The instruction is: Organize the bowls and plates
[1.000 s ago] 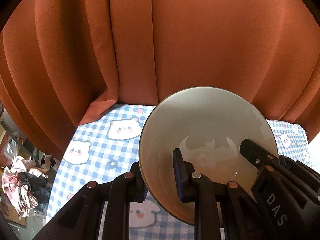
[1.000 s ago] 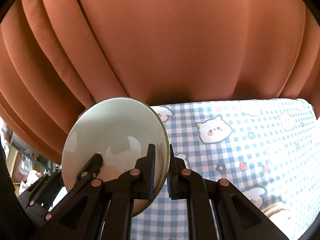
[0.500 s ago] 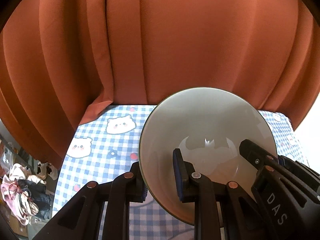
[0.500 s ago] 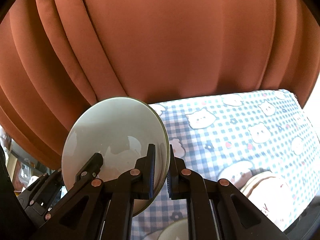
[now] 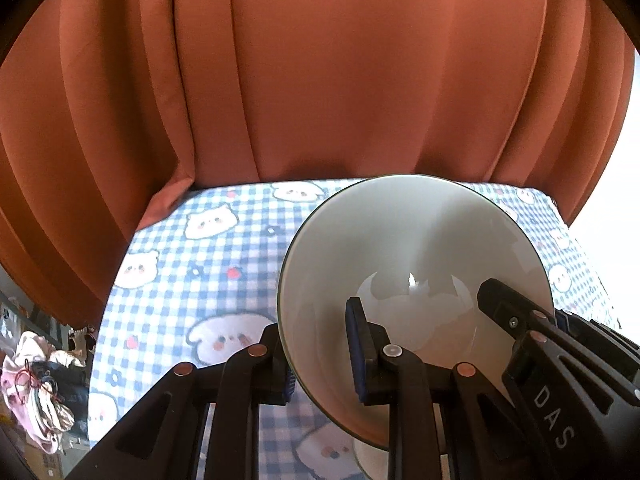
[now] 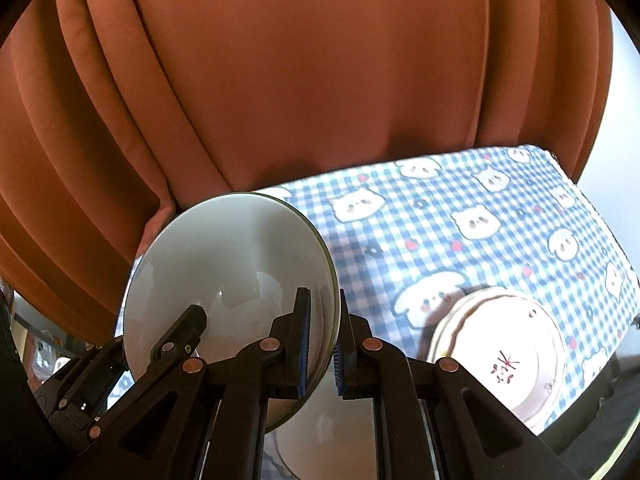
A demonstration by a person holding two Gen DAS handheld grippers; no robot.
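1. We see a smooth, glossy, pale bowl (image 5: 416, 248), round and deep, with a thin dark line along its rim. It is held tilted in the air above the counter (image 5: 208, 264), in front of a pleated rust-orange curtain (image 5: 360, 80).
2. The left tool (image 5: 320, 364) has its black fingers closed on the bowl's rim, one blue-padded finger inside and one outside. The right tool (image 6: 320, 344) pinches the opposite rim the same way, so both tools hold the one bowl.
3. The counter is covered by a soft blue-and-white checked cloth (image 6: 460, 208) printed with cartoon animal faces and small red dots.
4. Only the right view shows a stack of cream plates (image 6: 504, 352) with scalloped rims lying flat on the cloth, right of the bowl. The top plate bears small red-and-black marks that we cannot read. Another pale round dish shows dimly below the bowl; what it is we cannot tell.
5. Only the left view shows a heap of clothes (image 5: 36, 396) beyond the counter's left edge, and the letters "DAS" on the right tool's black body.
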